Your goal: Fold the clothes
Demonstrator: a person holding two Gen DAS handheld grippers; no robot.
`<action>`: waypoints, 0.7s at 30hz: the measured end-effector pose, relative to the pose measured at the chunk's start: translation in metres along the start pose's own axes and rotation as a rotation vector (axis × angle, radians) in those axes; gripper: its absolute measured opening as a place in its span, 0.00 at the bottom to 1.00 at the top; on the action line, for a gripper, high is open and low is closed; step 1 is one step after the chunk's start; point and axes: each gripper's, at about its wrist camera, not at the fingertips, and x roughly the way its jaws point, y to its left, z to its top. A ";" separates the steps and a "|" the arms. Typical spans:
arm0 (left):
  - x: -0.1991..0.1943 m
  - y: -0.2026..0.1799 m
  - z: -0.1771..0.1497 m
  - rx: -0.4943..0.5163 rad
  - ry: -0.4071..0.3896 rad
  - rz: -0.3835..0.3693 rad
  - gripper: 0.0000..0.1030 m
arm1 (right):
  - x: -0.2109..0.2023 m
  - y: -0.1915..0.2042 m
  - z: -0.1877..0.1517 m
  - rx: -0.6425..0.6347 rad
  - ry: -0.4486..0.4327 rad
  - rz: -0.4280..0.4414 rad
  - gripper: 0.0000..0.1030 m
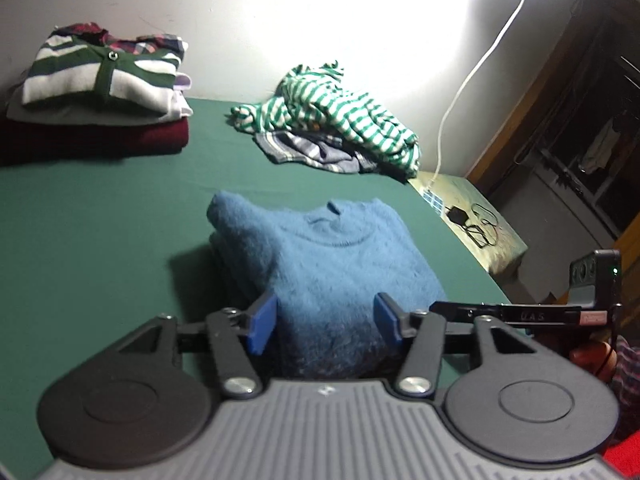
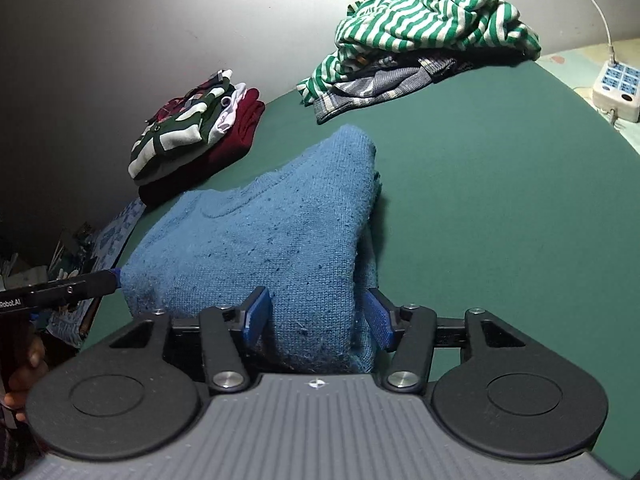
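Blue sweater [image 1: 332, 256] folded on green bed, its near edge between both wide-spread claws, ungripped.

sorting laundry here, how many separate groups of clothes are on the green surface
3: the blue sweater nearest, between both grippers' fingers; a folded stack at the far left by the wall; an unfolded striped heap at the far right. Items inside the piles may be hidden.
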 end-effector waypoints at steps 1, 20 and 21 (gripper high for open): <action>0.003 0.000 0.002 -0.007 -0.011 0.019 0.54 | 0.001 -0.001 0.000 0.000 0.005 0.000 0.52; 0.050 0.031 -0.005 -0.137 0.048 0.140 0.76 | 0.016 -0.005 0.013 -0.022 0.070 0.001 0.59; 0.046 0.033 -0.003 -0.161 0.046 0.128 0.77 | 0.015 -0.004 0.014 -0.027 0.068 0.001 0.58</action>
